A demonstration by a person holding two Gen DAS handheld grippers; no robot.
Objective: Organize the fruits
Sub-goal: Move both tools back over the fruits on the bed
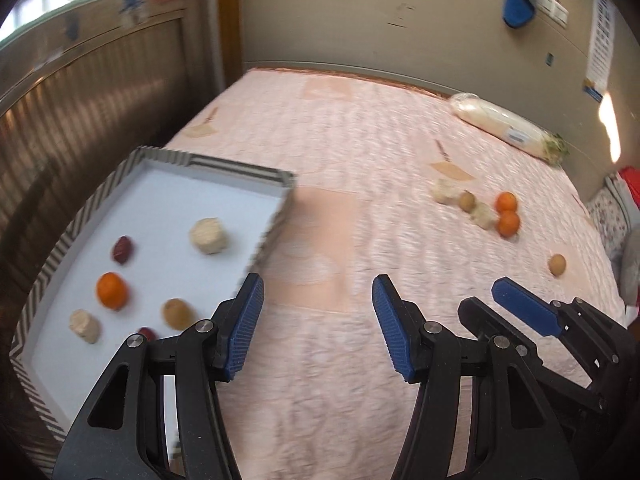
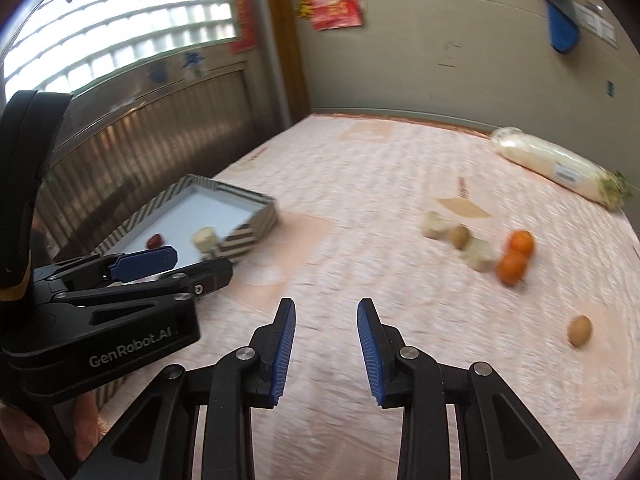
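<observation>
A zigzag-rimmed white tray sits at the left on the pink quilt. It holds an orange, a dark red fruit, a brown fruit and pale chunks. Loose on the quilt at the right lie two oranges, pale chunks and a lone brown fruit, the same brown fruit showing in the right wrist view. My left gripper is open and empty beside the tray's near right corner. My right gripper hangs over bare quilt, jaws parted, nothing between them.
A wrapped white radish lies along the far right wall. A ribbed wooden panel runs behind the tray on the left. A hand holds the left gripper's handle. A blue cloth hangs on the wall.
</observation>
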